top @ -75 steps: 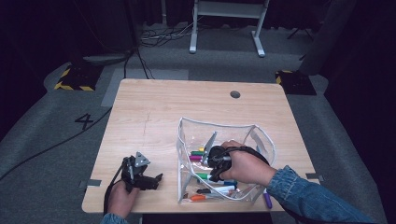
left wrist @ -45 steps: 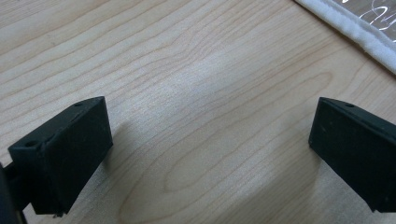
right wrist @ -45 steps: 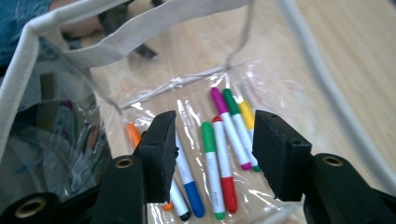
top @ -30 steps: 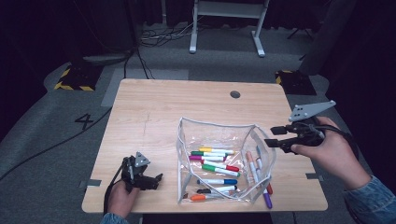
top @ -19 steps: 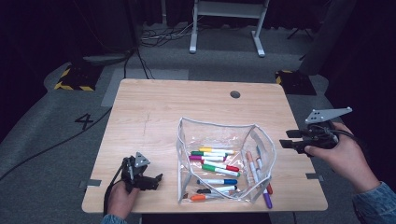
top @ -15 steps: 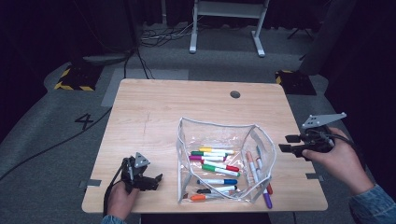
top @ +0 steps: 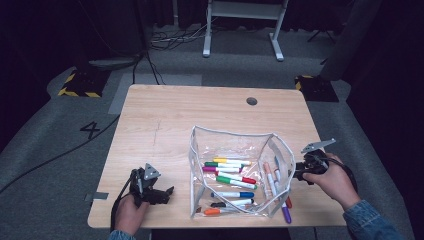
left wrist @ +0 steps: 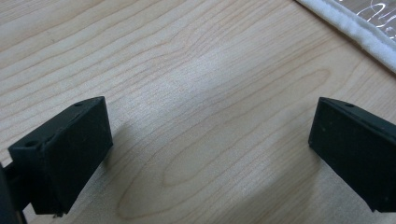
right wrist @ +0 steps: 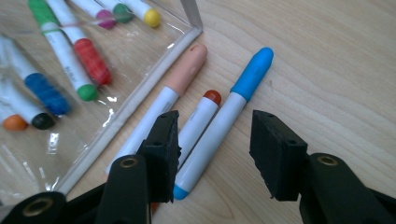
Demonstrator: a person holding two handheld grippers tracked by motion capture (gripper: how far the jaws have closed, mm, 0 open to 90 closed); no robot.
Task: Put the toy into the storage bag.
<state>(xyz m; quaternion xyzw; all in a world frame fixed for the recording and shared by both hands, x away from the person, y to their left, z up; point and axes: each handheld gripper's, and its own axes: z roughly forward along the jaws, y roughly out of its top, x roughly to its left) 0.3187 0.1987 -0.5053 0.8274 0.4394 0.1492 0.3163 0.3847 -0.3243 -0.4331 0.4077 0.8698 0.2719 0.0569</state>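
A clear zip pouch [top: 235, 141] lies open at the table's front middle with several coloured markers [top: 235, 179] inside. In the right gripper view three markers lie on the wood beside the pouch edge [right wrist: 140, 93]: a peach-capped one [right wrist: 184, 72], a short red-capped one [right wrist: 205, 105] and a blue-capped one [right wrist: 247, 79]. My right gripper [right wrist: 215, 154] hovers low over them, open; its jaws have just been closing a little, and the blue marker's body shows between them, ungripped. In the high view it [top: 300, 172] sits just right of the pouch. My left gripper [left wrist: 210, 154] rests open over bare wood.
A purple marker [top: 285, 215] lies near the front edge, right of the pouch. The left gripper [top: 165, 192] sits at the front left, the pouch's white edge [left wrist: 355, 28] just beyond it. A cable hole [top: 252, 101] marks the table's far side.
The right hand has come down from above the table's right side to just beside the pouch, over the loose markers. The left hand has stayed put.
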